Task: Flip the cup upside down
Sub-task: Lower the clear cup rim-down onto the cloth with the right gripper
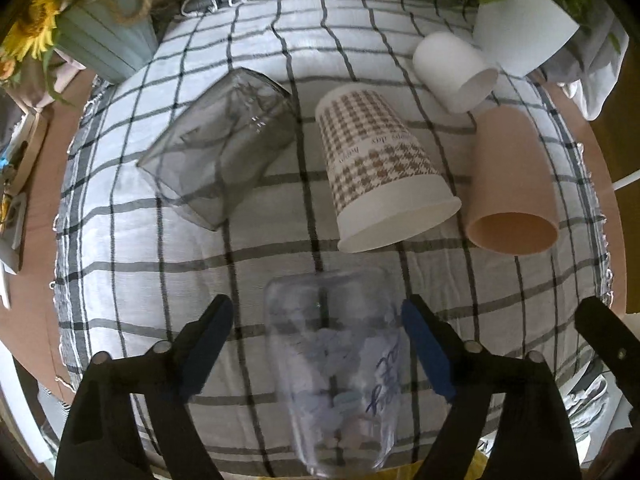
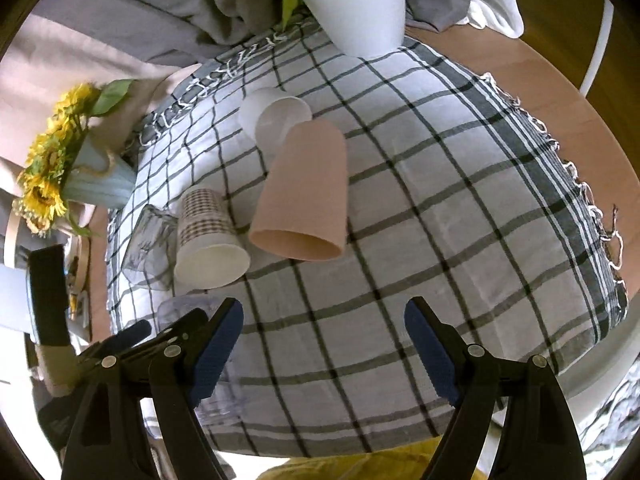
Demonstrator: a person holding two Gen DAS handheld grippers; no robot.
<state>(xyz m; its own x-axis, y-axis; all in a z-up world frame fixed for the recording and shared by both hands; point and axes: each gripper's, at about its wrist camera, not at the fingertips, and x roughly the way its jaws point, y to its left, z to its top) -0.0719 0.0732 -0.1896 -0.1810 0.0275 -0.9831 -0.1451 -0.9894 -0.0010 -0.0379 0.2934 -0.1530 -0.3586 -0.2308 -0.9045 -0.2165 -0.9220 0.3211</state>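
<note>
A clear plastic cup [image 1: 340, 364] with blue writing lies on its side on the checked cloth [image 1: 132, 268], between the fingers of my left gripper [image 1: 318, 312]. The jaws are open around it and do not press it. A houndstooth paper cup [image 1: 380, 168], a peach cup [image 1: 512, 184], a white cup [image 1: 452, 68] and a smoky glass tumbler [image 1: 220, 144] lie on their sides beyond. My right gripper [image 2: 324, 316] is open and empty above the cloth [image 2: 460, 220]. The peach cup [image 2: 308, 192] and houndstooth cup [image 2: 208, 236] lie ahead of it to the left.
A white plant pot [image 1: 520, 24] stands at the back right. A pale vase with sunflowers [image 1: 100, 36] stands at the back left. The wooden table [image 2: 560, 92] shows around the cloth. My left gripper [image 2: 132, 340] shows at the right wrist view's lower left.
</note>
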